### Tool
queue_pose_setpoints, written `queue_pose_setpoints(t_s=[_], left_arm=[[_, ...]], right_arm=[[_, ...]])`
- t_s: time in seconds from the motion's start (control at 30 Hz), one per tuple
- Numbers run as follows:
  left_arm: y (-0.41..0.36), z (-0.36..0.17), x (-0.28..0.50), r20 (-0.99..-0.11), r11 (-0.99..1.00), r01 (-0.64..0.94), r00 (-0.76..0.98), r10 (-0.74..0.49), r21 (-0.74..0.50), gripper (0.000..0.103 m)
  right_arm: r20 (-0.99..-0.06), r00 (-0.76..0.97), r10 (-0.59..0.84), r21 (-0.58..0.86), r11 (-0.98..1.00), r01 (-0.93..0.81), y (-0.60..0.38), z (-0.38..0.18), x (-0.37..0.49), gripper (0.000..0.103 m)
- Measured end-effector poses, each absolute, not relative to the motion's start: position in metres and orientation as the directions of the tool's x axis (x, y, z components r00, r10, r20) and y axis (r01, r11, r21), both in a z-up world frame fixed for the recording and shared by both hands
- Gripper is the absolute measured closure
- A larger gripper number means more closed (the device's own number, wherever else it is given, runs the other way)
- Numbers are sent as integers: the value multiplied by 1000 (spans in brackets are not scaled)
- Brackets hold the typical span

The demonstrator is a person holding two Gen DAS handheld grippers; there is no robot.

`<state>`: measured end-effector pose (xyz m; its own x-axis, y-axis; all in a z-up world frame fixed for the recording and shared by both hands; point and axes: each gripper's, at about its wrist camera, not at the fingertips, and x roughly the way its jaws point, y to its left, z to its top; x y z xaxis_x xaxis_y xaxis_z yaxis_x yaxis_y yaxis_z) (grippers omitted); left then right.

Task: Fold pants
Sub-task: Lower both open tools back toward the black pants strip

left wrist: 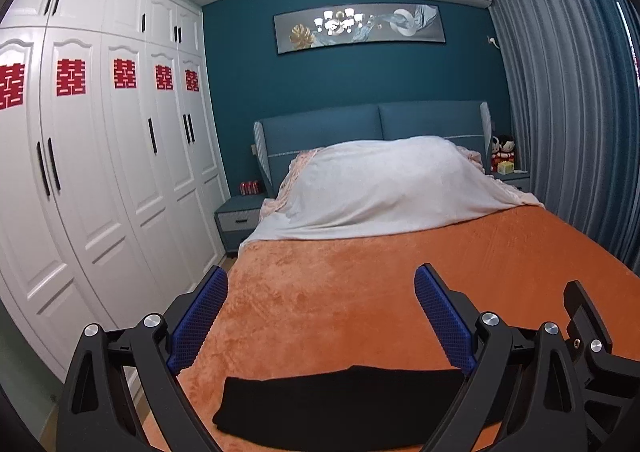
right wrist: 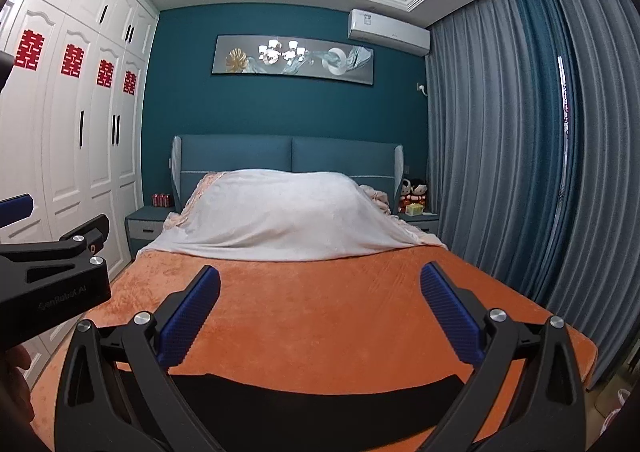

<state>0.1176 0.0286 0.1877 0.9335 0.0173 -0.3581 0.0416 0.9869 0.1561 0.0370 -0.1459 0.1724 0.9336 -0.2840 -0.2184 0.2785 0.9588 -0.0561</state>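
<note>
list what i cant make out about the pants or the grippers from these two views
- Pants, left wrist view: near edge cut off by the frame bottom, right end behind the gripper linkage.
- Pants, right wrist view: both ends hidden behind the right gripper arms, so how many folds are done is unclear.
- Left gripper: open and empty; the hand holding it is out of frame.

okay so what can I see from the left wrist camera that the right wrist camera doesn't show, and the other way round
Only the left wrist view shows the left end of the black pants and the open left gripper head-on. Only the right wrist view shows the open right gripper head-on, a hand at the left edge, and the bed's right edge. Both share the orange blanket, white cover, wardrobe, headboard and curtains.
</note>
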Motion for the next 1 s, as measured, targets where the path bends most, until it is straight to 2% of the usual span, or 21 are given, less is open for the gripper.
queue_pose_setpoints(t_s=[0.13, 0.33, 0.57, 0.63, 0.77, 1.0], left_arm=[[51, 127, 133, -466, 991, 23, 884, 40, 129, 10], [79, -24, 152, -680, 994, 3, 729, 74, 111, 10], [89, -166, 146, -803, 985, -18, 577, 150, 172, 11], [89, -201, 147, -836, 984, -1, 526, 153, 179, 11], [92, -239, 152, -870, 985, -2, 469, 152, 171, 11], [97, -259, 163, -874, 992, -28, 470, 120, 121, 7]], right_arm=[[-299, 919, -257, -82, 966, 244, -137, 127, 55, 5], [-514, 829, -222, -80, 974, 211, -140, -13, 74, 5], [-691, 700, -179, -86, 982, 166, -138, -154, 74, 5], [-720, 672, -171, -89, 984, 155, -139, -176, 76, 5], [-751, 640, -163, -81, 985, 155, -146, -209, 84, 5], [-793, 592, -141, -66, 987, 147, -154, -249, 101, 5]])
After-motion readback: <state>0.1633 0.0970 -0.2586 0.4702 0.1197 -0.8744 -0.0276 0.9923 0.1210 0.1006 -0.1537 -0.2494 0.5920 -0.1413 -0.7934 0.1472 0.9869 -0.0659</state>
